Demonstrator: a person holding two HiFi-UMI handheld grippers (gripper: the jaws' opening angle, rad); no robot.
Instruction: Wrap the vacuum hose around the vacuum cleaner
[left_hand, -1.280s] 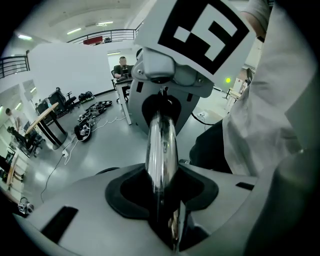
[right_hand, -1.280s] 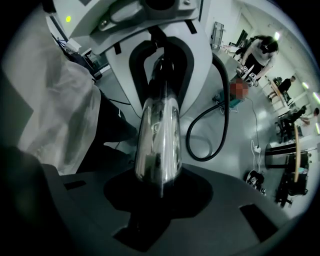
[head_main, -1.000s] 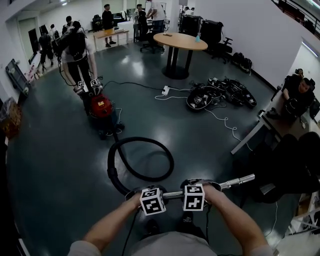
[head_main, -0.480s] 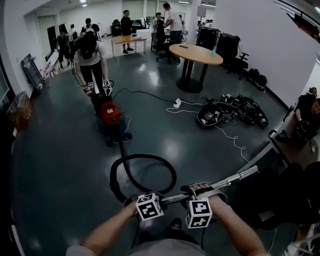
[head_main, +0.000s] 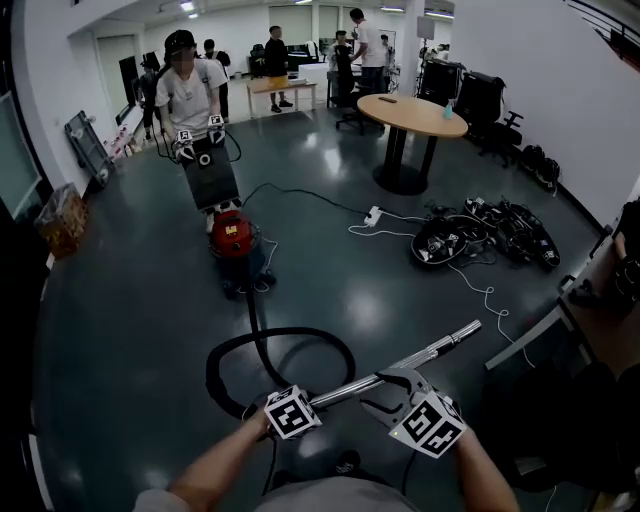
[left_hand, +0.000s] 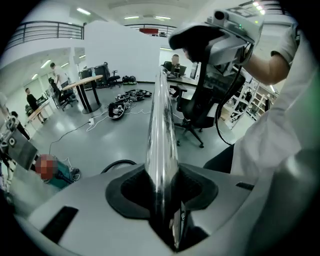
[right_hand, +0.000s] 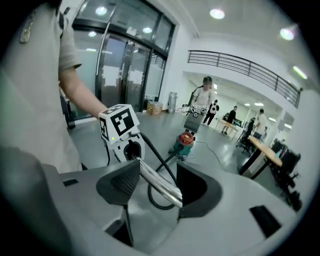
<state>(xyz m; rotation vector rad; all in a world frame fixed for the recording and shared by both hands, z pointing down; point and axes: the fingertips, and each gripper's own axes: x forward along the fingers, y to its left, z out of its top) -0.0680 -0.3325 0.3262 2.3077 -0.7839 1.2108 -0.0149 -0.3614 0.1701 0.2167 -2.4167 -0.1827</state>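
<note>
1. box (head_main: 62, 215): brown, at 9 o'clock by the left wall. Its contents cannot be told.
2. heap (head_main: 485, 232): dark cables and gear on the floor at 2 o'clock. Whether a tub holds any of it cannot be told.
3. floor (head_main: 120, 300): dark and glossy, in an open hall with white walls and ceiling lights.
4. table (head_main: 400, 108): round, on a dark pedestal, at 1 o'clock. Black chairs (head_main: 495, 105) stand beyond it.
5. power strip (head_main: 375, 214): white, with a trailing cord, between table and heap.
6. person (head_main: 195, 95): at 11 o'clock, with two grippers on a dark boxy thing (head_main: 210, 178). More people stand by a desk at 12 o'clock.
7. vacuum (head_main: 232, 238): red-topped canister, upright on the floor at 11 o'clock just below the boxy thing, well apart from the wearer's grippers.
8. hose (head_main: 285, 331): black. It runs from the vacuum toward the wearer and lies in one open loop on the floor just ahead of the grippers, not wrapped round the vacuum.
9. tube (head_main: 420, 352): bright straight metal, continuing from the hose, off the floor and slanting toward 2 o'clock.
10. left gripper (left_hand: 162, 195): jaws narrow, clamped on the tube near its hose end.
11. right gripper (right_hand: 157, 187): jaws wide, having just been opening. The tube passes between them without being pressed.
</note>
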